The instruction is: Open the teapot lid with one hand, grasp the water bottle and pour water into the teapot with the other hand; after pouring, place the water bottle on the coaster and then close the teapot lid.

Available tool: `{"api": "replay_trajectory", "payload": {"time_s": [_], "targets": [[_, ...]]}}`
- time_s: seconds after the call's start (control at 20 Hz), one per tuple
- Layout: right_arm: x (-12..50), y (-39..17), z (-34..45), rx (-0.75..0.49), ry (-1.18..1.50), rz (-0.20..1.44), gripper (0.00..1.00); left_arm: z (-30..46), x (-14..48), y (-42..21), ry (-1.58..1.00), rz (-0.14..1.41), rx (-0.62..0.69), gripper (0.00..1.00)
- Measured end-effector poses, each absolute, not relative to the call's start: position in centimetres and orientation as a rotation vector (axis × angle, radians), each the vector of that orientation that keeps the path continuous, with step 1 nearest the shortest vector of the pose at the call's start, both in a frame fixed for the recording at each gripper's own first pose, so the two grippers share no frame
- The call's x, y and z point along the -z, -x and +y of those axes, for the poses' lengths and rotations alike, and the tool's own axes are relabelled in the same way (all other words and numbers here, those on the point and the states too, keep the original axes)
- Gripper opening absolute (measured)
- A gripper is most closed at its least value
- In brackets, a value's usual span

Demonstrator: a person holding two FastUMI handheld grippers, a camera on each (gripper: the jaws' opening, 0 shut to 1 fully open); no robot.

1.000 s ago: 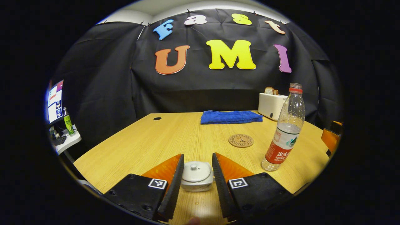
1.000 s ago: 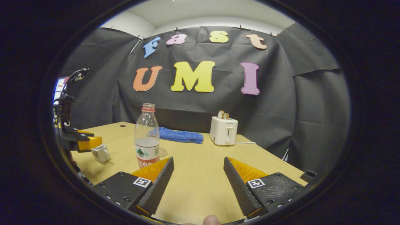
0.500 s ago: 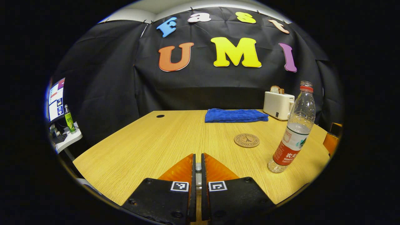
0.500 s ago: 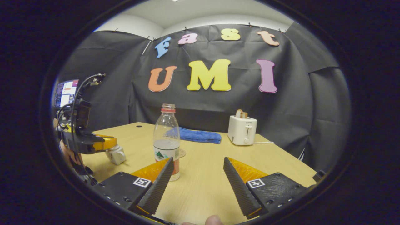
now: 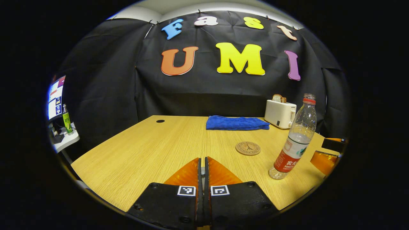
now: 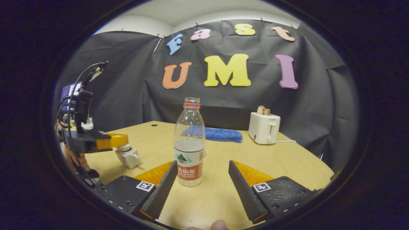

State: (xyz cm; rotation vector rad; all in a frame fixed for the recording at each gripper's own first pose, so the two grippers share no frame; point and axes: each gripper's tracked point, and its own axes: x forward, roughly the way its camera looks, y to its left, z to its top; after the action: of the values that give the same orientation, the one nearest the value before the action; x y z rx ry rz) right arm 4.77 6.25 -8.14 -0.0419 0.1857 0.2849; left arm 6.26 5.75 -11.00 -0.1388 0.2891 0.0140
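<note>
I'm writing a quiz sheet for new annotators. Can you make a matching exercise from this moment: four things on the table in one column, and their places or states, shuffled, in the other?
Things:
1. water bottle
2. teapot lid
3. coaster
4. toaster

Places or states:
A. bare on the table, nothing on it
B. at the back, a slice of bread sticking out
C. uncapped, upright, ahead of the open right gripper
D. pinched by the left gripper, just above the teapot

Pairs: 1-C, 2-D, 3-A, 4-B
</note>
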Motion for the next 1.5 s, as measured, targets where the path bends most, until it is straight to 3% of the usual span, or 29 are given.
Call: {"api": "replay_trajectory", "payload": {"time_s": [0.7, 0.85, 0.9, 1.2, 1.25, 1.5], "targets": [[9.6, -9.9, 10.6, -0.308, -0.025, 0.219, 0.96, 8.1, 7.5, -2.1, 0.191, 0.219, -0.033, 0.03], [9.4, -10.0, 10.6, -0.298, -0.001, 0.214, 0.75, 8.8, 7.5, -2.1, 0.202, 0.217, -0.039, 0.03], [9.1, -10.1, 10.8, -0.298, 0.019, 0.212, 0.76, 8.9, 7.4, -2.0, 0.203, 0.216, -0.038, 0.03], [7.2, -10.4, 11.7, -0.31, 0.297, 0.146, 0.72, 9.9, 6.2, -2.2, 0.183, 0.182, -0.018, 0.03], [7.2, -10.5, 11.9, -0.316, 0.358, 0.143, 0.68, 10.1, 6.0, -2.2, 0.184, 0.176, -0.01, 0.03], [7.4, -11.4, 12.5, -0.332, 0.713, 0.114, 0.69, 11.8, 5.9, -2.1, 0.155, 0.176, -0.016, 0.03]]}}
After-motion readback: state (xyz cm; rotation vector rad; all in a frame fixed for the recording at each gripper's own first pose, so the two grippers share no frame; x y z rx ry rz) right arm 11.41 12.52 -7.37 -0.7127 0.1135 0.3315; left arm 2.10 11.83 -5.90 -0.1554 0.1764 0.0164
